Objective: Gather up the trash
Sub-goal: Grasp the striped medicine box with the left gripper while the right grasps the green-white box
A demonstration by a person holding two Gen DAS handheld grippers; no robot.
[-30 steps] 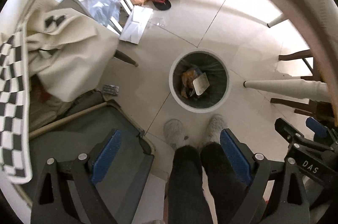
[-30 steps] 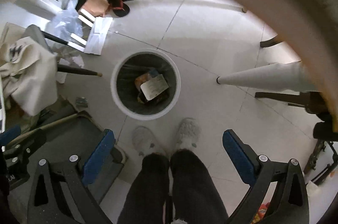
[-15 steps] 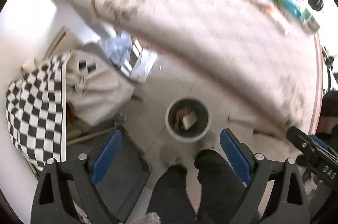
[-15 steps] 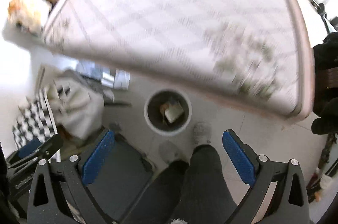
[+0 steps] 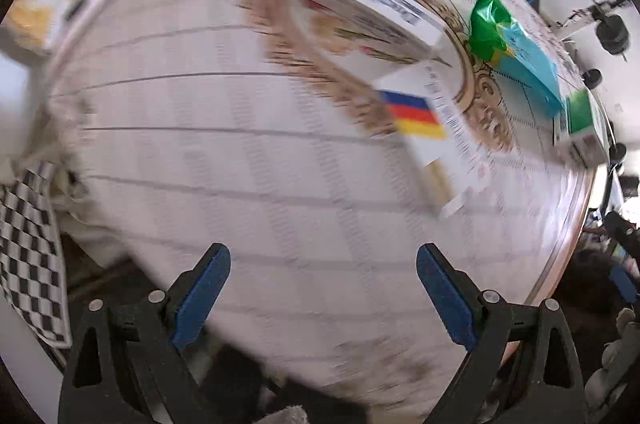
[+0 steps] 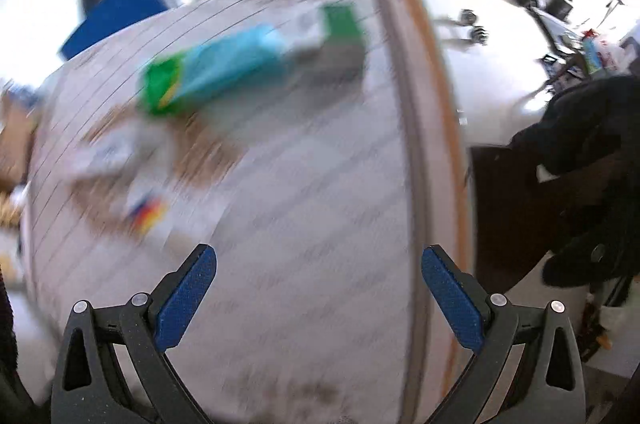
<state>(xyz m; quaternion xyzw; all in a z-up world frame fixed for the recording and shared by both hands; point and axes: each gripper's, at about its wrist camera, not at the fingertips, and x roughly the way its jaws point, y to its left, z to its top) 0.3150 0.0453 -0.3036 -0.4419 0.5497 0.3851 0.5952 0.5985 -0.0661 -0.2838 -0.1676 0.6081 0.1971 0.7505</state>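
Both views are motion-blurred and look over a table (image 5: 224, 160) with a pale patterned cloth. On it lie a white box with blue, red and yellow stripes (image 5: 424, 128), a long flat white box (image 5: 360, 4), a green and teal packet (image 5: 516, 52) and a green and white carton (image 5: 580, 128). My left gripper (image 5: 323, 294) is open and empty above the table's near part. My right gripper (image 6: 319, 298) is open and empty over the table (image 6: 304, 208); the teal packet (image 6: 224, 68), the green carton (image 6: 340, 32) and the striped box (image 6: 148, 212) lie ahead.
A checkered cloth (image 5: 28, 240) hangs at the left. A dark chair with black clothing (image 6: 576, 160) stands right of the table's wooden edge (image 6: 436, 112). Shelves, a blue board (image 6: 116, 8) and stands fill the room behind.
Both grippers have swung up from the floor bin to the tabletop. The bin and my legs have left view. Both stay open and empty.
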